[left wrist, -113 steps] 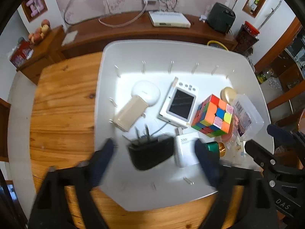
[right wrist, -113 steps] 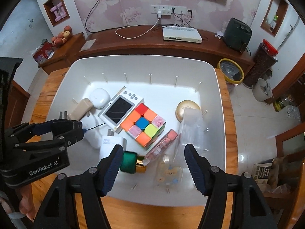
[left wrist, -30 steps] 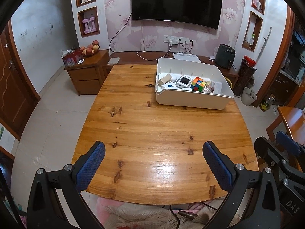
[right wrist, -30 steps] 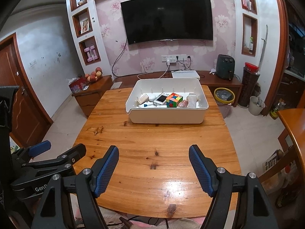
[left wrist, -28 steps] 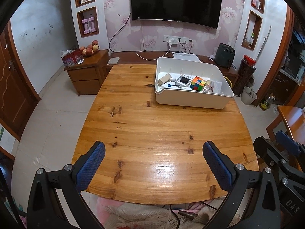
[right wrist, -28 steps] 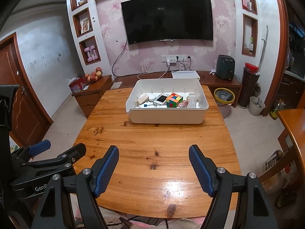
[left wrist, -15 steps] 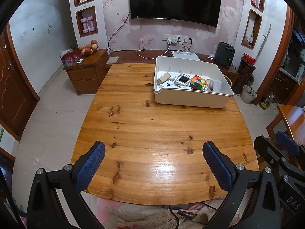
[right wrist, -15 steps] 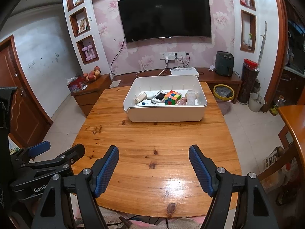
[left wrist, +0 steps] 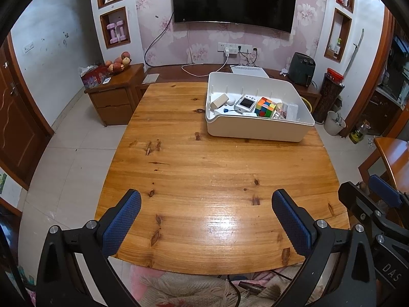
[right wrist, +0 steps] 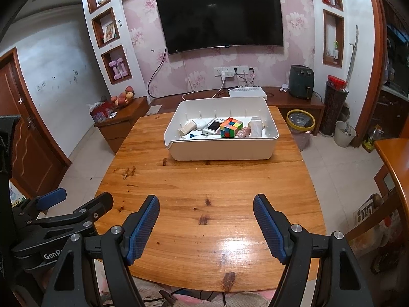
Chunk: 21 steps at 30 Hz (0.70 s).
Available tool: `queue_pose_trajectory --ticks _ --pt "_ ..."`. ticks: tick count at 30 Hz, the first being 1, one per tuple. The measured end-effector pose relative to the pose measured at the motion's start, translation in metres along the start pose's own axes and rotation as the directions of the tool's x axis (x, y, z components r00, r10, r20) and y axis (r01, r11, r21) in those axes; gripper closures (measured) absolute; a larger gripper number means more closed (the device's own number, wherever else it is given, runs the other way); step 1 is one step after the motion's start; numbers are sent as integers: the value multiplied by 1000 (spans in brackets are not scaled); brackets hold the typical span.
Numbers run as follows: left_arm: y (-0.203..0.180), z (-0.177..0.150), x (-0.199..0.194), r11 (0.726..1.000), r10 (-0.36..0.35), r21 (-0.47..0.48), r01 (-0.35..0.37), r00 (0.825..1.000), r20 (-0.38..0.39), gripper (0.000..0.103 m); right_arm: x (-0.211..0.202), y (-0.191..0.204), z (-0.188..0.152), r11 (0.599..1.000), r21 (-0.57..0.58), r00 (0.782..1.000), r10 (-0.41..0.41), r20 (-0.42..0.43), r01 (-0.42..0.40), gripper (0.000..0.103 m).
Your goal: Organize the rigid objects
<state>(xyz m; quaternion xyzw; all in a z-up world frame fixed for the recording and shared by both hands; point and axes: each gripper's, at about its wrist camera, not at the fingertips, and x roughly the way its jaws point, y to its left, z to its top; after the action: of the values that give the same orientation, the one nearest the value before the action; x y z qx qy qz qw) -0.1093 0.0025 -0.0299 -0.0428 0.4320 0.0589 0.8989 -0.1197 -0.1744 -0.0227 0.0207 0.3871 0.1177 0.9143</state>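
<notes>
Both tongs, left (left wrist: 205, 208) and right (right wrist: 205, 213), gape empty over the table (left wrist: 204, 168); the bin's (right wrist: 222, 149) long axis runs crosswise.

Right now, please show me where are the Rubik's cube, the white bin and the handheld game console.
Rubik's cube (right wrist: 231, 127), right wrist view, on its front face.
White bin (right wrist: 222, 149), right wrist view, on its near outer wall.
Handheld game console (left wrist: 246, 102), left wrist view, on its screen.

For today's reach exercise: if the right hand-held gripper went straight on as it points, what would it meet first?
Probably the bare wooden table, short of the white bin; the open right hand-held gripper angles downward, though depth is uncertain.
</notes>
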Motion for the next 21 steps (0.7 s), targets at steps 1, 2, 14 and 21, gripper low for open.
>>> queue_pose_trajectory --ticks 1,2,14,21 --pt "1 0 0 1000 0 1 0 1000 -2 1 1 -1 0 1000 1 1000 1 -2 -1 26" --pt "1 0 0 1000 1 2 -1 1000 -3 1 1 -1 0 1000 1 1000 2 -5 -2 26" --pt "3 -6 8 1000 7 6 -7 1000 -11 1 8 0 0 1000 4 1000 -9 -25 9 26" --pt "3 -6 10 1000 9 10 -9 1000 -20 1 13 -2 0 1000 11 999 -9 -38 9 26"
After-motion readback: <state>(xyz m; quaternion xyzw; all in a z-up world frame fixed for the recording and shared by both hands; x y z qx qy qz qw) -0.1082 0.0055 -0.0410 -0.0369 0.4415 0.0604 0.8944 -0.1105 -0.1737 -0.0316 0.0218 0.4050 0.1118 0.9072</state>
